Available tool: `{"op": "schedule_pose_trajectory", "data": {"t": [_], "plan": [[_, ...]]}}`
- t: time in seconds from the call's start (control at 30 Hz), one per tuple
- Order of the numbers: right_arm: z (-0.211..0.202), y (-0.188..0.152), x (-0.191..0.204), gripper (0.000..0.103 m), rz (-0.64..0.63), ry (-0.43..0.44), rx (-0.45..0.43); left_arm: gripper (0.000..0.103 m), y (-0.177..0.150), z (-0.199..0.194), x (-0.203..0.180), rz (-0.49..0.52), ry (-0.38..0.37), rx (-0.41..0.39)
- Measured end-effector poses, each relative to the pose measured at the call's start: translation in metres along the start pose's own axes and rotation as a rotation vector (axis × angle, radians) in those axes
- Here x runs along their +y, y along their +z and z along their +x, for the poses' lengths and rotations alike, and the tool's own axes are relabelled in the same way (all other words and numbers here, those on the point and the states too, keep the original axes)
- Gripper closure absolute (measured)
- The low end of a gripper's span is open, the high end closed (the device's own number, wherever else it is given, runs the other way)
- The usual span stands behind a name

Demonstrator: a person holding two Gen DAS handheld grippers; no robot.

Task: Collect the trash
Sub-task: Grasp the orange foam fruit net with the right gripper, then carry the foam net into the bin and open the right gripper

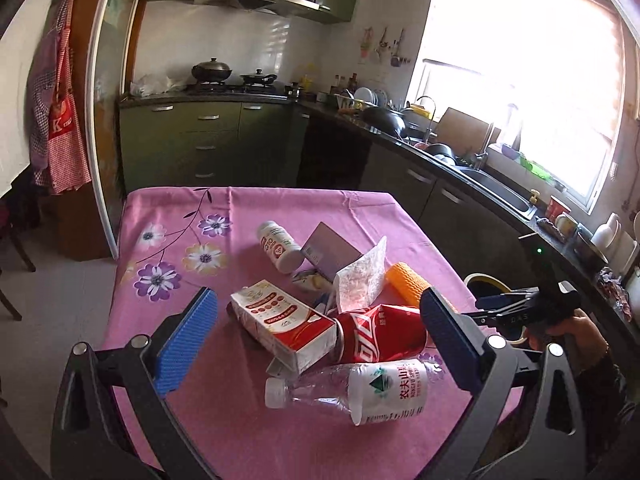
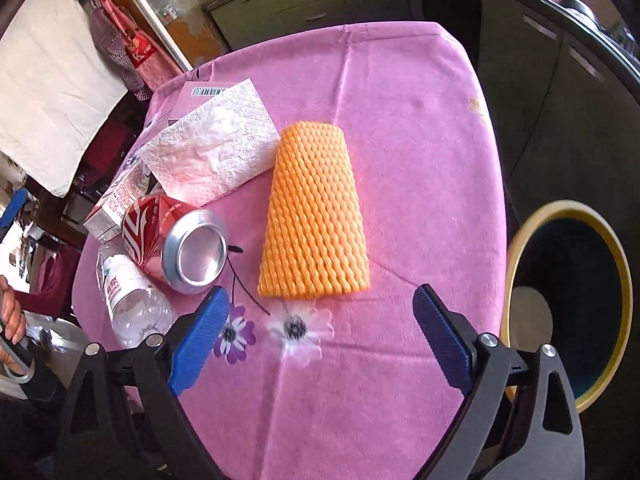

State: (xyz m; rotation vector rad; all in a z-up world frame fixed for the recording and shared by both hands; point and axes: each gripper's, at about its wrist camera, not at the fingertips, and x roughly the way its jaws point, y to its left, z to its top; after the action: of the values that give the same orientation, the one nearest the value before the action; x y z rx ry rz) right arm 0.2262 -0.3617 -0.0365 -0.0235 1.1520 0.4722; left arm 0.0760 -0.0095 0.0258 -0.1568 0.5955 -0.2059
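Trash lies on a pink flowered tablecloth [image 1: 256, 208]. A red cola can [image 1: 380, 334], a red-and-white carton [image 1: 284, 326], a clear water bottle [image 1: 356, 392], a white pill bottle [image 1: 278, 246], a napkin [image 1: 362, 276], a grey box [image 1: 330, 250] and an orange foam net [image 1: 404, 282] form a pile. My left gripper [image 1: 316, 336] is open above the carton and can. My right gripper [image 2: 320, 328] is open, just short of the foam net [image 2: 314, 216]. The can [image 2: 180, 240], napkin [image 2: 212, 148] and bottle [image 2: 132, 300] lie left of it.
A yellow-rimmed bin [image 2: 568, 300] stands on the floor right of the table; its rim also shows in the left wrist view [image 1: 486, 282]. Kitchen counters with a sink [image 1: 496, 188] and stove [image 1: 232, 86] run behind. A chair [image 1: 16, 240] stands at the left.
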Motion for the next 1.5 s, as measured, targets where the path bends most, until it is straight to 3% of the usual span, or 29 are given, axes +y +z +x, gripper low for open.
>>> {"op": "schedule_pose_trajectory", "data": {"t": [0.17, 0.43, 0.6, 0.77, 1.0, 1.27, 1.4, 1.5], "plan": [[0.027, 0.026, 0.012, 0.010, -0.045, -0.091, 0.050, 0.007, -0.011, 0.003, 0.010, -0.022, 0.010, 0.024], [0.053, 0.039, 0.014, 0.014, -0.057, -0.114, 0.108, 0.007, -0.018, 0.009, 0.009, -0.002, 0.002, 0.040], [0.060, 0.037, 0.014, 0.037, -0.056, -0.109, 0.123, 0.007, -0.020, 0.014, 0.009, -0.003, -0.006, 0.051], [0.058, 0.036, 0.013, 0.053, -0.059, -0.097, 0.104, 0.007, -0.022, 0.015, 0.009, -0.004, -0.003, 0.059], [0.036, 0.031, 0.023, 0.086, -0.078, -0.094, 0.042, 0.007, -0.022, 0.012, 0.007, 0.002, -0.002, 0.057], [-0.016, 0.014, 0.017, 0.089, -0.050, -0.094, -0.071, 0.007, -0.022, 0.009, 0.003, 0.015, -0.001, 0.058], [-0.060, -0.006, -0.024, 0.089, 0.055, -0.154, -0.140, 0.007, -0.020, 0.007, 0.000, 0.020, -0.005, 0.055], [-0.076, -0.022, -0.073, 0.089, 0.160, -0.234, -0.138, 0.007, -0.021, 0.008, -0.003, 0.021, -0.013, 0.057]]}}
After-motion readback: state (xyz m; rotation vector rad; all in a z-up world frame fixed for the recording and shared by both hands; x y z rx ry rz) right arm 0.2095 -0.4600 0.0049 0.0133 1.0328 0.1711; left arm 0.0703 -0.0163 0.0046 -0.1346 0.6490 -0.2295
